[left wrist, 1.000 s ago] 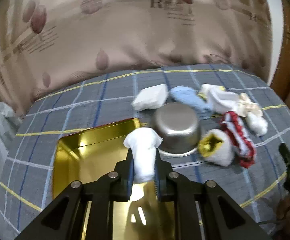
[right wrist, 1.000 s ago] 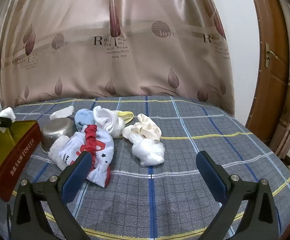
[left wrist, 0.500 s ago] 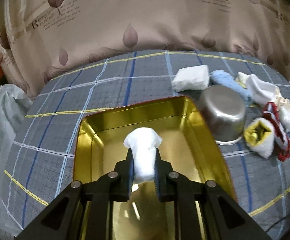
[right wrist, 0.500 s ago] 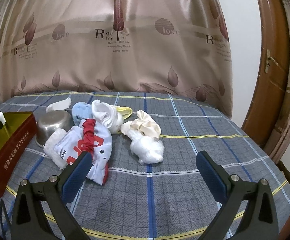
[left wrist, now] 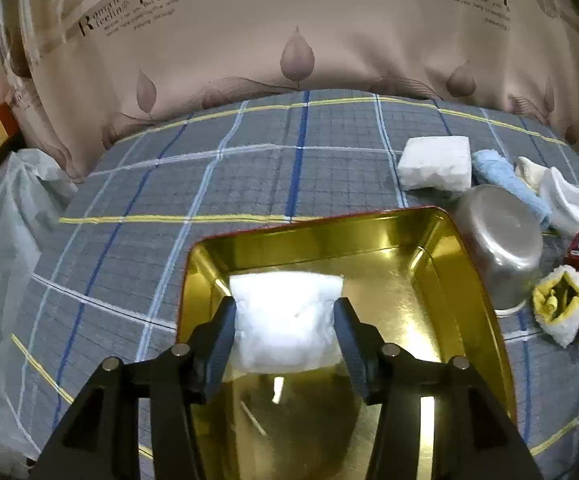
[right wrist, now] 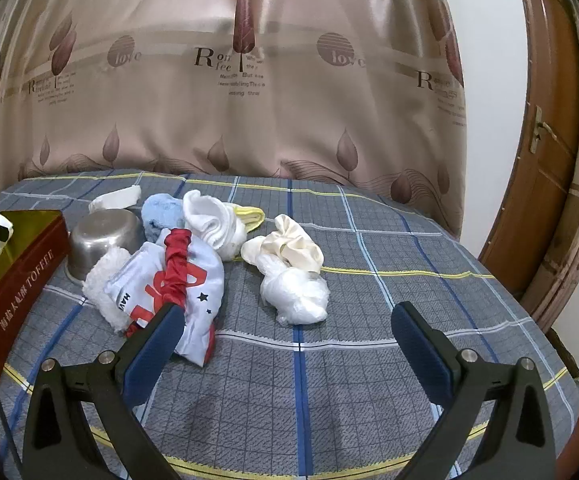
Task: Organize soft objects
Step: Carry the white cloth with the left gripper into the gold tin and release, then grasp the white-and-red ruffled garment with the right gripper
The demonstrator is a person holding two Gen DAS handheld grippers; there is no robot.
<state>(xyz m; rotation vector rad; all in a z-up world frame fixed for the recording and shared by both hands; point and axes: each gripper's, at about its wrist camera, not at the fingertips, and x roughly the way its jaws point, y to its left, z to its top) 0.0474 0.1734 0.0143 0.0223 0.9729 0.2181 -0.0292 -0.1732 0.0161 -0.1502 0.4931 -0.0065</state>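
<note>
white soft pad (left wrist: 285,320) – puffy, square | L gripper (left wrist: 285,334) opening around it | gold tin (left wrist: 477,280) glossy | R gripper (right wrist: 285,350) open

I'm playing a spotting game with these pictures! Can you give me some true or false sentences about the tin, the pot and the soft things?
1. The gold tin sits on a checked cloth. True.
2. A white pad lies between the left gripper's fingers, over the tin. True; its jaws have just been opening.
3. The metal pot stands the right way up. False: it is upside down.
4. The right gripper holds a sock. False: it is open and holds nothing.
5. The blue cloth is inside the tin. False: it lies beside the pot.
</note>
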